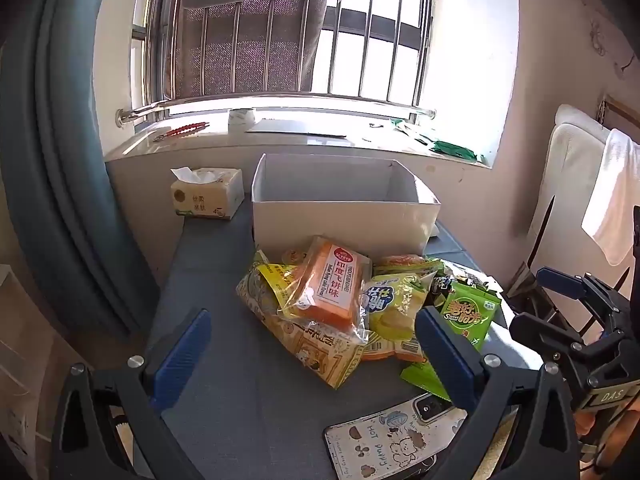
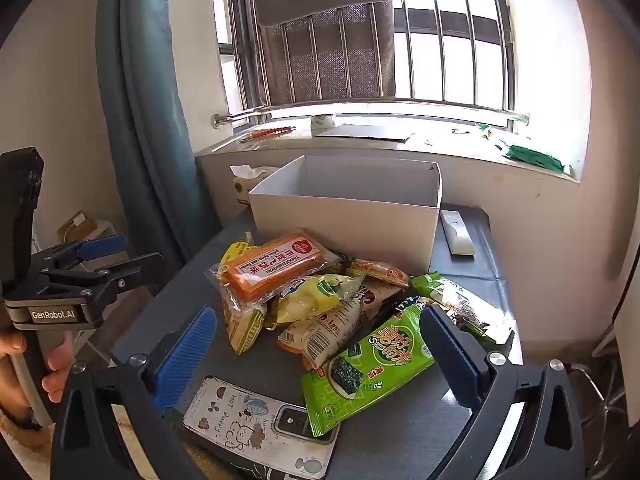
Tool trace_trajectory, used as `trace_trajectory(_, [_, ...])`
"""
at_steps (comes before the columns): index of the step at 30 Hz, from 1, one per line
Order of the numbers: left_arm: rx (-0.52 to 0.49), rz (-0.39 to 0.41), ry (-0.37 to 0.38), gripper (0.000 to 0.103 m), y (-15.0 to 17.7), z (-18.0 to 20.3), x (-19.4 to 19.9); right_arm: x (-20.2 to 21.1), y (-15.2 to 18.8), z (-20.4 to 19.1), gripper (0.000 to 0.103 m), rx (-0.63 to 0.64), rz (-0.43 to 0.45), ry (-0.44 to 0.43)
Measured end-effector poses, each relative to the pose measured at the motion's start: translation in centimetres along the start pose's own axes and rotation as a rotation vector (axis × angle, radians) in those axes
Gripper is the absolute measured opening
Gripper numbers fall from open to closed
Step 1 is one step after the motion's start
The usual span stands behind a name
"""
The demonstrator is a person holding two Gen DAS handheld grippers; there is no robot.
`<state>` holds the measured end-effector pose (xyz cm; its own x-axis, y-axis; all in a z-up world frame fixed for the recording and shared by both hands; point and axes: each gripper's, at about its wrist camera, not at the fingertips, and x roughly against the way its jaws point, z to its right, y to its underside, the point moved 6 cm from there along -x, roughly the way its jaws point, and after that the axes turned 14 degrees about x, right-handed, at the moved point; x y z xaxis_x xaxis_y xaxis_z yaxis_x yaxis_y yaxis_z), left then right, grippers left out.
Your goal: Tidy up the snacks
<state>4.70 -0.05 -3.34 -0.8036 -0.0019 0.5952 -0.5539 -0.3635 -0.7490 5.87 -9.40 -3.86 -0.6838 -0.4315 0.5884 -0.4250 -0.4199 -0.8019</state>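
A pile of snack packets lies on the grey table [image 1: 224, 360] in front of an open white box [image 1: 340, 216], also in the right wrist view [image 2: 352, 216]. On top is an orange cracker pack [image 1: 332, 284] [image 2: 276, 268]. A green seaweed pack [image 1: 470, 316] [image 2: 364, 368] lies at the right front. Yellow-green packets [image 1: 390, 308] [image 2: 316, 296] sit in the middle. My left gripper [image 1: 312, 356] is open and empty, just short of the pile. My right gripper [image 2: 320, 356] is open and empty, with the seaweed pack between its fingers' line of sight.
A phone in a cartoon case [image 1: 396, 440] [image 2: 260, 428] lies at the table's front edge. A tissue pack [image 1: 208, 192] stands left of the box. A white remote [image 2: 458, 232] lies right of it. A window sill and blue curtain [image 1: 60, 160] stand behind.
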Motion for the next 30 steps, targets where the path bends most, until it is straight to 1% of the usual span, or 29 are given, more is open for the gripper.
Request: trace_trajectory(30, [-0.002, -0.007, -0.005, 0.103, 0.11, 0.06, -0.08, 0.04, 0.29, -0.03, 0.103, -0.003, 0.000, -0.010])
